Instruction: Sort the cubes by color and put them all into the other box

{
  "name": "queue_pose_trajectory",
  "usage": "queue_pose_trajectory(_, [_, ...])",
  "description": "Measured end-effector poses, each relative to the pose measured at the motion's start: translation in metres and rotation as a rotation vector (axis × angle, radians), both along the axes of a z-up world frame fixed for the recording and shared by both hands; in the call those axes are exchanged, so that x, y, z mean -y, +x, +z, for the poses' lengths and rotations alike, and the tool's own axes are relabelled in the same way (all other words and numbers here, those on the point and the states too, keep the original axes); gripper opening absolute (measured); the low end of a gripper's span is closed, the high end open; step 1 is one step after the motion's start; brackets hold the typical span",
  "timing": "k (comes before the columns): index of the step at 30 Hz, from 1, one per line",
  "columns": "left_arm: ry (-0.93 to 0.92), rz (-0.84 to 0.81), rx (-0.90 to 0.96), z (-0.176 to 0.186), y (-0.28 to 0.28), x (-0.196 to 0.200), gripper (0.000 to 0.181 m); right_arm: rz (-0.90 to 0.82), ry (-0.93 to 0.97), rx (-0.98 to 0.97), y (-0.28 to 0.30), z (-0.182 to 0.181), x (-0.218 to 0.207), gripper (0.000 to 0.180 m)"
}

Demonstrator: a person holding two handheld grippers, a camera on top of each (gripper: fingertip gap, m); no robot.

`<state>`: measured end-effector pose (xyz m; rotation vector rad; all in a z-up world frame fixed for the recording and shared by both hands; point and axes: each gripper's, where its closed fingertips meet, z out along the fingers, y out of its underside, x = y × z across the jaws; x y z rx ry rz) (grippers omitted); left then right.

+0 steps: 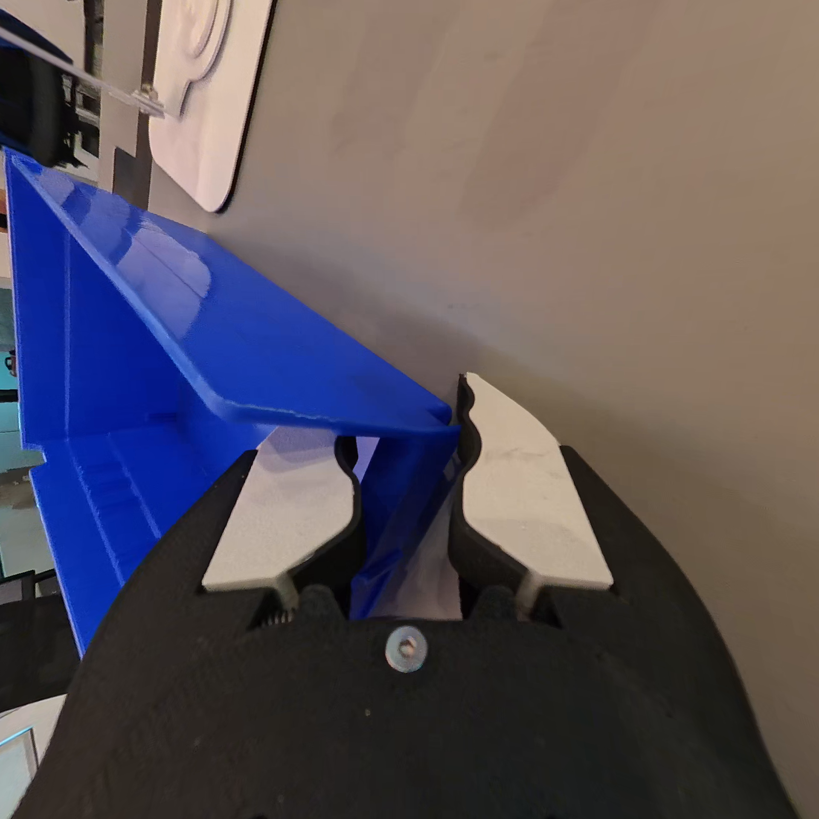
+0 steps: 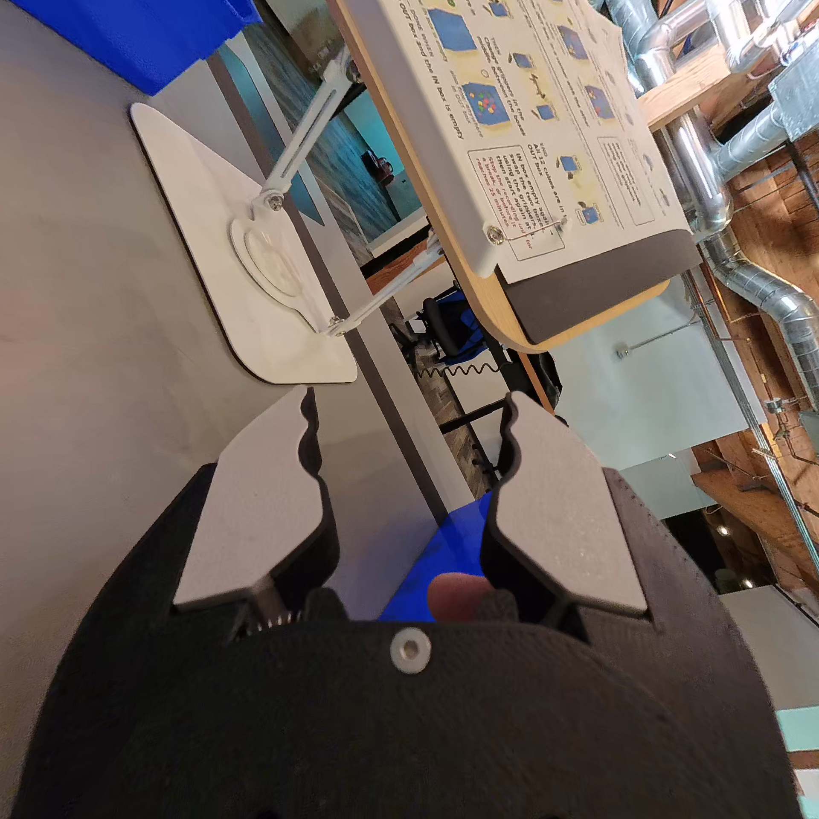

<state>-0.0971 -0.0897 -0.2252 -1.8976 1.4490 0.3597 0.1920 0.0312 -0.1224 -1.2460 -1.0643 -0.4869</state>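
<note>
No cubes show in either view. In the left wrist view my left gripper (image 1: 403,421) is shut on the wall of a blue box (image 1: 221,354), which is tipped up against the grey table (image 1: 576,221). The box's inside looks empty as far as I can see. In the right wrist view my right gripper (image 2: 410,399) is open with its jaws wide apart. A piece of a blue box (image 2: 443,545) shows low between its fingers, next to a person's fingertip (image 2: 456,594). I cannot tell if the fingers touch that box. Another blue box (image 2: 133,35) lies at the top left corner.
A white stand base (image 2: 199,212) sits on the grey table (image 2: 66,310), also in the left wrist view (image 1: 208,88). Its thin white arms hold a tilted board with an instruction sheet (image 2: 532,133). Beyond the table edge are chairs, ducts and wooden beams. The left gripper's tips are roughly 35 centimetres from the right gripper's.
</note>
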Motion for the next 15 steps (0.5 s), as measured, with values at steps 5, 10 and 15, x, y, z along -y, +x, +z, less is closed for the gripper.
queue_pose_trajectory(5, [0.002,-0.028,0.001,0.000,0.012,0.030,0.042,0.007,0.001,0.010,-0.004,-0.001,0.002,0.079])
queue_pose_trajectory(10, [0.006,-0.047,0.002,0.000,0.020,0.047,0.042,0.010,0.001,0.017,-0.005,-0.001,0.003,0.080])
queue_pose_trajectory(15, [0.006,-0.048,0.003,0.000,0.021,0.048,0.042,-0.002,0.018,0.055,0.001,0.007,0.008,0.081])
